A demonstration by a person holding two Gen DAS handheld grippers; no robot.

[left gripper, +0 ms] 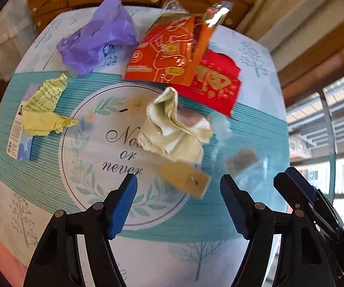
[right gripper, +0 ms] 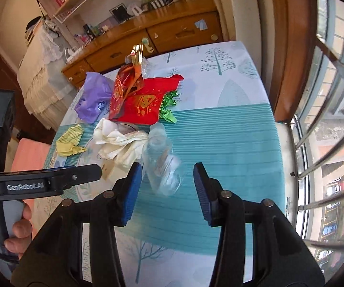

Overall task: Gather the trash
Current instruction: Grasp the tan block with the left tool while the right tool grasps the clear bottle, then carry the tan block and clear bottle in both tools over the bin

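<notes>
The right gripper (right gripper: pixel 167 186) has its two blue fingers (right gripper: pixel 131 191) wide apart, and it holds nothing. Just in front of them, a little nearer the left finger, lies a clear plastic bottle (right gripper: pixel 161 165) on its side on the table (right gripper: pixel 231 143). The picture is blurry there, so I cannot tell if a finger touches it. The bottle looks empty and light. It is smooth and round, so I think it could roll or slip away, and it may squash if pinched hard. The best place to grab it seems to be across its round middle. The left gripper (left gripper: pixel 179 201) is wide open too and holds nothing. Near its fingers is a small tan card (left gripper: pixel 186 179), and past that a crumpled cream paper (left gripper: pixel 174 129). That paper looks soft and very light, so a pinch on any thick fold should lift it. Farther out lie a crumpled yellow paper (left gripper: pixel 45 105), a purple plastic bag (left gripper: pixel 100 38), an orange snack wrapper (left gripper: pixel 169 50) and a red paper (left gripper: pixel 215 81). These look thin and floppy. A bit of green paper (right gripper: pixel 168 107) peeks out behind the red one. No bin shows anywhere.
</notes>
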